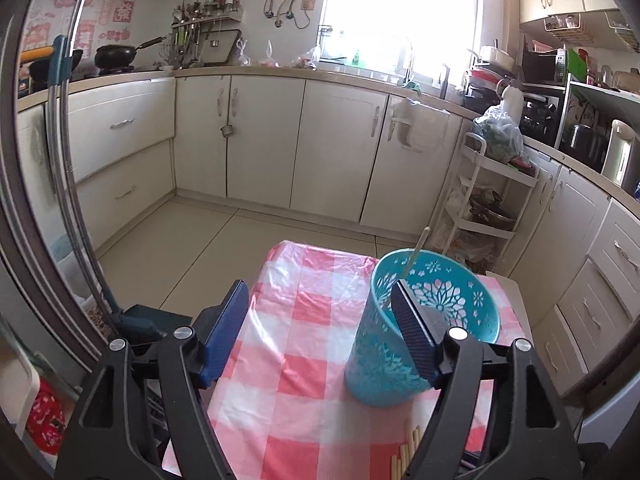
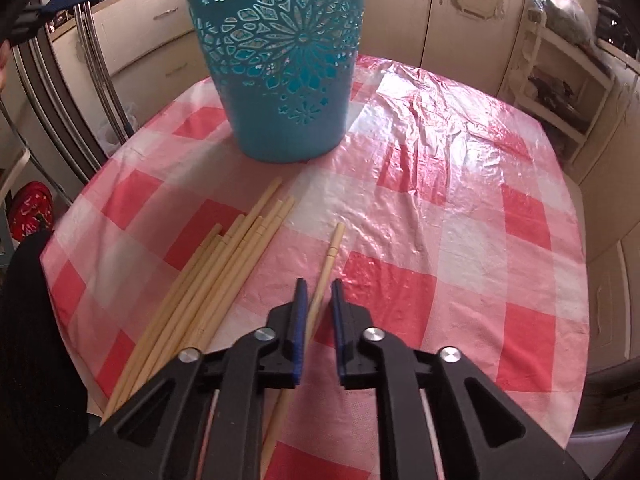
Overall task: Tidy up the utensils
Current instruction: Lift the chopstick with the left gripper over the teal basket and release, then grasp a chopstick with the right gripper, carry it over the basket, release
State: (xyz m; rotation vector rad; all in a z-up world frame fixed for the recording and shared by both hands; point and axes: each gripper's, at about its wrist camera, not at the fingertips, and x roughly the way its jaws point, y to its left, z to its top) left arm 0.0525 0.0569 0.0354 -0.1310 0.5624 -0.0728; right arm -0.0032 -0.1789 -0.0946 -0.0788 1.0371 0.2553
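Two tongs, left tongs point(image 1: 320, 334) spread wide, empty, right tongs point(image 2: 319, 294) pinching single chopstick point(image 2: 326, 270) near teal basket point(image 2: 280, 72)

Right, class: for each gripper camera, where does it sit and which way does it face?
Left wrist: on the open left gripper, above the table's near edge, facing the kitchen cabinets; the blue basket stands behind one finger.
Right wrist: on the right gripper, low over the checked tablecloth, shut on a lone chopstick, facing the basket.
Shared: the basket and the tablecloth.
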